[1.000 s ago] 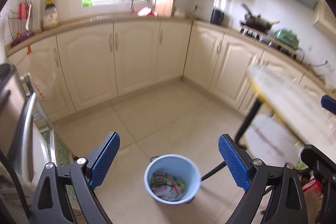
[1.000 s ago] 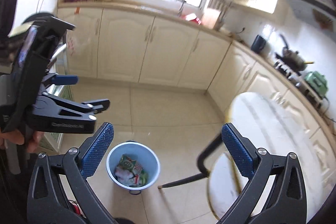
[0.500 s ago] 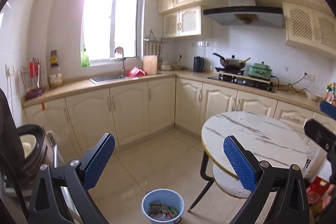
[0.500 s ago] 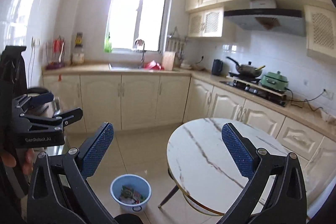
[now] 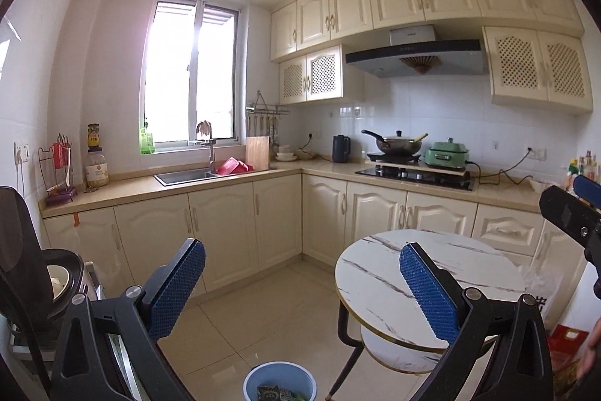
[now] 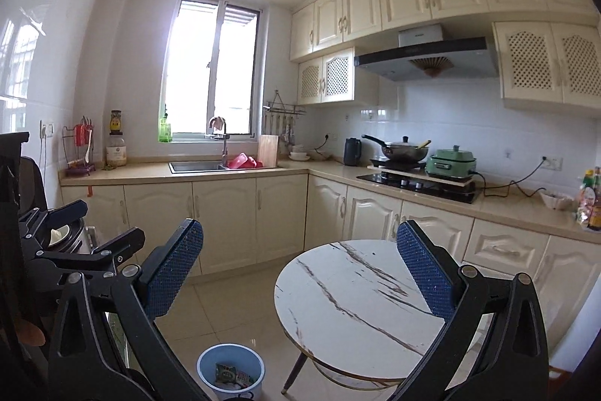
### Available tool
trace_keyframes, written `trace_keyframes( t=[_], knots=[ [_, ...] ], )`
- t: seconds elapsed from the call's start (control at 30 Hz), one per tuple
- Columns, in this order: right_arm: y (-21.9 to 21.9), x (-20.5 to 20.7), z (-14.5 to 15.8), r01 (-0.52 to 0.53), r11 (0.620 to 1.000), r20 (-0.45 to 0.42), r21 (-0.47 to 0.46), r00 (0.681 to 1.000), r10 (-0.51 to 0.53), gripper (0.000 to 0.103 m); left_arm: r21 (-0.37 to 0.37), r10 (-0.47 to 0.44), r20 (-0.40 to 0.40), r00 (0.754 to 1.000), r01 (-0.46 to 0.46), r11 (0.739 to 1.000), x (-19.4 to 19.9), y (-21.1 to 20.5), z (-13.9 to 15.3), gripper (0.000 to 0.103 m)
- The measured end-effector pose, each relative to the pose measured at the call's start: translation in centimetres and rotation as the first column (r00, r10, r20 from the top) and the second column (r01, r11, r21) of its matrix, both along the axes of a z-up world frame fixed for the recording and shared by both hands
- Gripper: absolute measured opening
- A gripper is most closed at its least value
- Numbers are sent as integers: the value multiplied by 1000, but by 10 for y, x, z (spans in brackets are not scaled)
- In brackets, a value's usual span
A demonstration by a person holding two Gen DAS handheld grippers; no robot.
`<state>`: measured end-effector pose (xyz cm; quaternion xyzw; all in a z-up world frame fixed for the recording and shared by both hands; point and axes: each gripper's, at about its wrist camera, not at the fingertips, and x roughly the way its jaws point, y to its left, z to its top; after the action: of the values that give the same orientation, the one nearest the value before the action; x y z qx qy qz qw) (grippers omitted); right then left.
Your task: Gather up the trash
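A light blue bin (image 5: 280,381) (image 6: 230,370) stands on the tiled floor, low in both views, with crumpled wrappers (image 6: 232,374) inside it. My left gripper (image 5: 302,284) is held high above the floor, open, with nothing between its blue pads. The right gripper (image 6: 300,267) is open and empty too, level with the round marble table (image 6: 349,295) (image 5: 379,269), whose top is bare. In the right wrist view the left gripper's black frame (image 6: 75,250) shows at the left edge. Part of the right gripper (image 5: 571,213) shows at the right edge of the left wrist view.
Cream cabinets (image 6: 225,217) run along the back and right walls under a counter with a sink (image 6: 197,166), a hob with a pan (image 6: 403,149) and a green cooker (image 6: 450,162). A rice cooker (image 5: 56,284) stands at the left. A red bag (image 5: 567,337) lies right of the table.
Both grippers rose and tilted up from over the bin: the views went from floor and bin to the whole kitchen. The bin slid to the bottom edge. Both stay open and empty.
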<state>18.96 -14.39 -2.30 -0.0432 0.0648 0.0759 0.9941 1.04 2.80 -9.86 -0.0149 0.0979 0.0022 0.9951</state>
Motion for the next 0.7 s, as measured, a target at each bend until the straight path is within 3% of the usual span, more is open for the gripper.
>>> trace_keyframes(
  t=[0.27, 0.7],
  knots=[
    [-12, -7, -1, 39, 998, 29, 50, 999, -40, 103, 17, -24, 26, 999, 24, 1000, 22, -6, -34, 102],
    [-16, 1, -17, 76, 995, 8, 64, 997, -77, 103, 9, -43, -3, 999, 43, 999, 47, 6, -36, 102]
  ],
)
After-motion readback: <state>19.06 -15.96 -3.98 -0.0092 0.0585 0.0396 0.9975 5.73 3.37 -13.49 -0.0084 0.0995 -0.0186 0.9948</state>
